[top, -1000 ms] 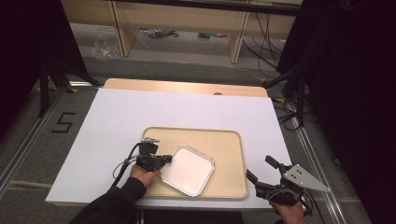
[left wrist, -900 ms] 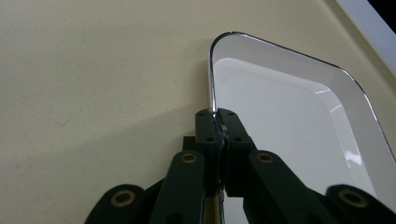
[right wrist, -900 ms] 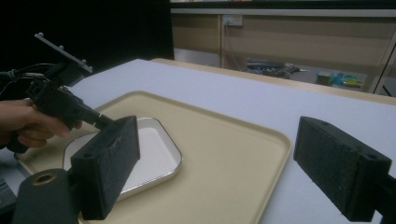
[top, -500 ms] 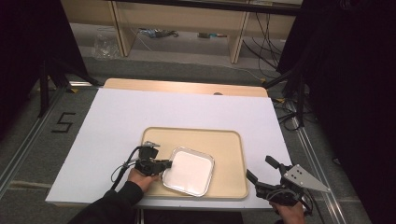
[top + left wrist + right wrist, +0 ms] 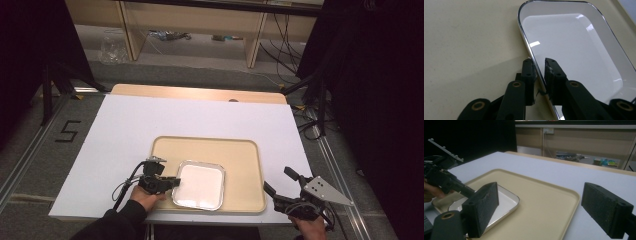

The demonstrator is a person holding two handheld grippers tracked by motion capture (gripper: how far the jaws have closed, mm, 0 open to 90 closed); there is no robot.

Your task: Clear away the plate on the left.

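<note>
Table: a white-topped rectangular table (image 5: 150, 125) with a bare wooden strip along its far edge; a black "5" mark (image 5: 68, 131) sits on the grey floor to its left.
Tray: a beige rectangular plastic tray with rounded corners (image 5: 240, 150) lies on the near half of the table, a little right of centre, its near rim close to the table's near edge.
Dish: a shallow, square, white dish with a shiny metal rim and rounded corners (image 5: 200, 185) rests flat inside the tray, in its near-left part, close to the tray's near rim.
Left gripper: the black two-jaw left gripper (image 5: 172, 183) is held by the person's left hand (image 5: 142, 197) at the tray's near-left corner. In the left gripper view (image 5: 539, 72) its jaws are drawn together on the dish's left rim (image 5: 524, 40), one jaw outside over the tray floor, one inside over the white surface, pinching the metal edge between them.
Right gripper: the black right gripper (image 5: 280, 187), with its grey three-cornered plate on top, is held off the table's near-right corner, well apart from the dish. In the right gripper view (image 5: 544, 210) its two padded jaws stand wide apart with nothing between them, looking across the tray towards the dish (image 5: 504, 202) and the left gripper (image 5: 446, 182).
Background: wooden shelving (image 5: 200, 30) and loose cables on the floor beyond the table.
</note>
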